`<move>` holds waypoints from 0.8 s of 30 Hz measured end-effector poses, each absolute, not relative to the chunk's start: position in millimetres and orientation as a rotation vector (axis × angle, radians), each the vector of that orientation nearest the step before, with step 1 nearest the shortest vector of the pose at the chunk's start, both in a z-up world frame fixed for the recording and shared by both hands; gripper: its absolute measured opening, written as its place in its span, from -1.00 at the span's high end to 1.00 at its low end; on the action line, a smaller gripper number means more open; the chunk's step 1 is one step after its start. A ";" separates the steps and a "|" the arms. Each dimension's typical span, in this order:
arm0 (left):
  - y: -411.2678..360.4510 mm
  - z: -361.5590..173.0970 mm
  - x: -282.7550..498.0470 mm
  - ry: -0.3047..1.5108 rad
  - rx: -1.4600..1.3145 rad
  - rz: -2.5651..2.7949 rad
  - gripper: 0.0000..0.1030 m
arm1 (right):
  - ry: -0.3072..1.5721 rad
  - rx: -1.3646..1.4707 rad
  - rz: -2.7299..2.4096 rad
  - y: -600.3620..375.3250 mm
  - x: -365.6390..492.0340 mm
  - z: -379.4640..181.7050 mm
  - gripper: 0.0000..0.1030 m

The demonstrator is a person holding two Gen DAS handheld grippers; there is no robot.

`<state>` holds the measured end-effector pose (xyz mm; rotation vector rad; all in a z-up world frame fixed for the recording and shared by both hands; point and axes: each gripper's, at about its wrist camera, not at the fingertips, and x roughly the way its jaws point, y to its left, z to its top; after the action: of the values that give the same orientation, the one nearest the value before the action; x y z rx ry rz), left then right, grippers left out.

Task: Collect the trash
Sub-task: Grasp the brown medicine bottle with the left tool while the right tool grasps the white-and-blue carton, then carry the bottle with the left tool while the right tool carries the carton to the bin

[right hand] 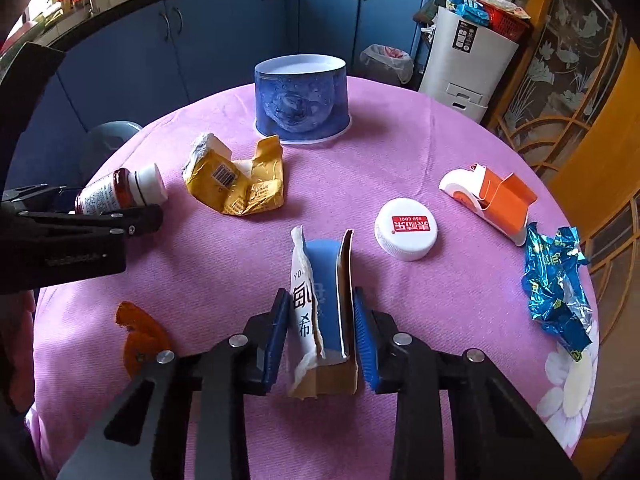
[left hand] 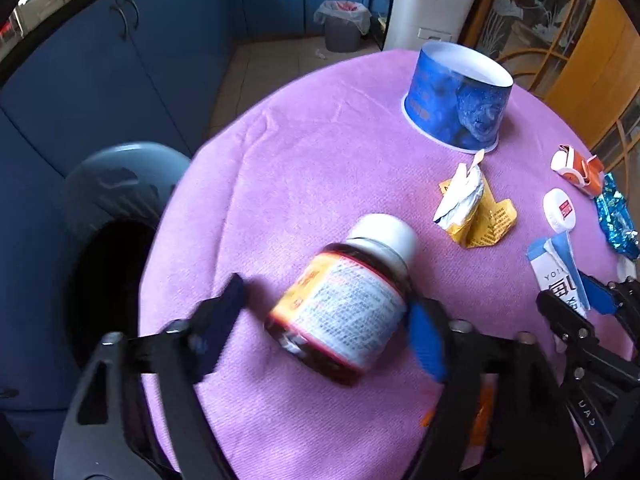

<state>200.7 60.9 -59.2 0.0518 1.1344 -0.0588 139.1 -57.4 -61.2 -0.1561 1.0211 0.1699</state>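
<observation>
A brown pill bottle (left hand: 344, 304) with a white cap lies on its side on the pink tablecloth, between the spread fingers of my open left gripper (left hand: 328, 320); it also shows in the right wrist view (right hand: 120, 192). My right gripper (right hand: 320, 332) has its blue pads on both sides of a torn blue-and-white carton (right hand: 324, 312), seen also in the left wrist view (left hand: 556, 268). A crumpled yellow wrapper (right hand: 236, 184), a white cap (right hand: 406, 228), an orange tape dispenser (right hand: 492, 200) and a blue foil wrapper (right hand: 556, 288) lie around.
An upturned blue paper bowl (right hand: 300, 96) stands at the table's far side. An orange scrap (right hand: 140, 336) lies at the near left. A grey bin (left hand: 116, 216) with a dark opening stands beside the table's left edge. A lined bin (left hand: 342, 24) stands by the blue cabinets.
</observation>
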 end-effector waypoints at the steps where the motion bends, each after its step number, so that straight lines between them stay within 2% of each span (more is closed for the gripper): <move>1: 61.0 -57.8 199.7 1.134 0.054 -0.057 -0.15 | 1.019 -0.153 0.169 -57.2 139.1 -60.6 0.40; 12: 88.9 -27.1 172.1 1.068 -0.013 0.028 -0.15 | 0.972 -0.190 0.214 -33.0 128.0 -41.0 0.40; 24: 151.9 -4.6 140.8 1.016 -0.054 0.172 -0.15 | 0.908 -0.260 0.320 30.7 126.2 -18.9 0.40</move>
<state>140.8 151.9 -4.6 -0.0542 1.0156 0.1717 126.2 30.7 -18.9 -0.2605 0.9084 0.3201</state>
